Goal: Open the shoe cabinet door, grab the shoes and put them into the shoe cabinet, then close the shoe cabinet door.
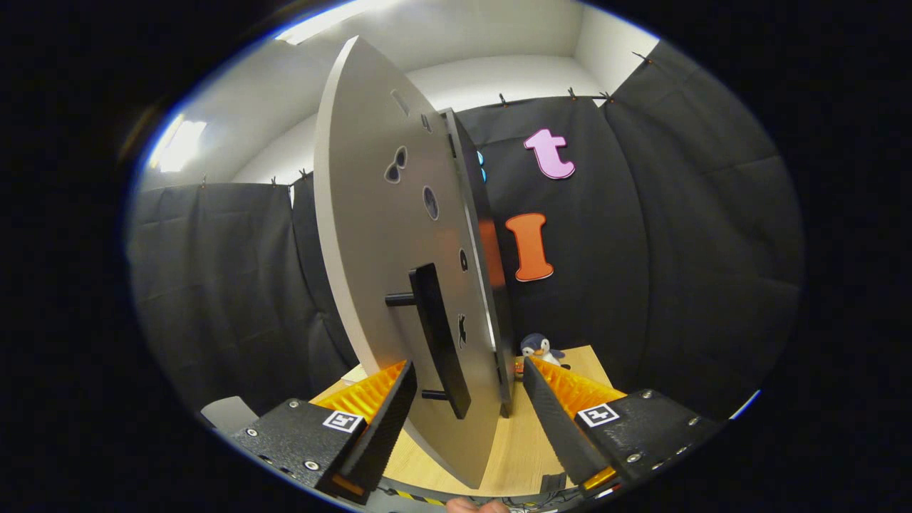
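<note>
Tongs released, fingers spread either side of grey shoe cabinet door, swung open and seen edge-on, black handle between fingertips. Light wooden desk beneath; toy penguin beyond; black cloth walls, white ceiling above.

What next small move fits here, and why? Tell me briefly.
Probably swing the cabinet door a bit further open. The gripper is open, its fingers on either side of the door's edge and black handle, not pressing on either. The door stands edge-on, ajar; a toy penguin sits beyond on the wooden table.
</note>
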Motion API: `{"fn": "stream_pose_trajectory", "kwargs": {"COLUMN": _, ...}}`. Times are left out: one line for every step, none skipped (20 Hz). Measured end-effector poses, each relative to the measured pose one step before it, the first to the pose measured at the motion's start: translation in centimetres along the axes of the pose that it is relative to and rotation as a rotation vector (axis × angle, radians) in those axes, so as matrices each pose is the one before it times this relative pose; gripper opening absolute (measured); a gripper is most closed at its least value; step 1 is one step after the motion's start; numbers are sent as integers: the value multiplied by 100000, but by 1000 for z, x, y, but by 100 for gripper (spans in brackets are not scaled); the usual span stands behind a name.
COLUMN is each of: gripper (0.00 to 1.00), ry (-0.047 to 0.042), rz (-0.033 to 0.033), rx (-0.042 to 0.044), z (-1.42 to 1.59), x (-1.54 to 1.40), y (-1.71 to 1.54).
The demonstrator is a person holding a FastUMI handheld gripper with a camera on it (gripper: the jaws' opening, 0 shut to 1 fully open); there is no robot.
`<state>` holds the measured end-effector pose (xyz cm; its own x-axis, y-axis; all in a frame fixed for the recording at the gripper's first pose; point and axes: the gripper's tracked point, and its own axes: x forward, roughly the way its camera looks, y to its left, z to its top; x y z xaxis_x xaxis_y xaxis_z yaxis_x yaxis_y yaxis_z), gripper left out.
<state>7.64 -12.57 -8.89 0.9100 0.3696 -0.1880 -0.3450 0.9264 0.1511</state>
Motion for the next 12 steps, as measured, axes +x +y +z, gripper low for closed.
{"fn": "stream_pose_trajectory", "kwargs": {"gripper": 93, "ry": 1081, "rz": -444, "rx": -578, "z": -152, "x": -168, "y": 601}}
{"fn": "stream_pose_trajectory", "kwargs": {"gripper": 93, "ry": 432, "rz": -635, "rx": -1028, "z": -18, "x": 127, "y": 577}}
{"fn": "stream_pose_trajectory", "kwargs": {"gripper": 93, "ry": 591, "rz": -518, "rx": -1572, "z": -8, "x": 71, "y": 568}}
{"fn": "stream_pose_trajectory", "kwargs": {"gripper": 92, "ry": 377, "rz": -379, "rx": -1555, "z": 43, "x": 71, "y": 685}}
{"fn": "stream_pose_trajectory", "kwargs": {"gripper": 92, "ry": 395, "rz": -118, "rx": -1278, "z": 17, "x": 126, "y": 814}}
{"fn": "stream_pose_trajectory", "kwargs": {"gripper": 92, "ry": 222, "rz": 472, "rx": -325, "z": -73, "x": 163, "y": 929}}
{"fn": "stream_pose_trajectory", "kwargs": {"gripper": 91, "ry": 497, "rz": 850, "rx": 480, "z": -93, "x": 264, "y": 837}}
{"fn": "stream_pose_trajectory", "kwargs": {"gripper": 91, "ry": 668, "rz": 791, "rx": 434, "z": -54, "x": 324, "y": 753}}
{"fn": "stream_pose_trajectory", "kwargs": {"gripper": 91, "ry": 534, "rz": 423, "rx": 161, "z": -14, "x": 340, "y": 915}}
{"fn": "stream_pose_trajectory", "kwargs": {"gripper": 91, "ry": 315, "rz": 171, "rx": -119, "z": -43, "x": 356, "y": 1085}}
{"fn": "stream_pose_trajectory", "kwargs": {"gripper": 91, "ry": 333, "rz": 46, "rx": -411, "z": -5, "x": 376, "y": 1009}}
{"fn": "stream_pose_trajectory", "kwargs": {"gripper": 91, "ry": 309, "rz": -139, "rx": -298, "z": -31, "x": 297, "y": 969}}
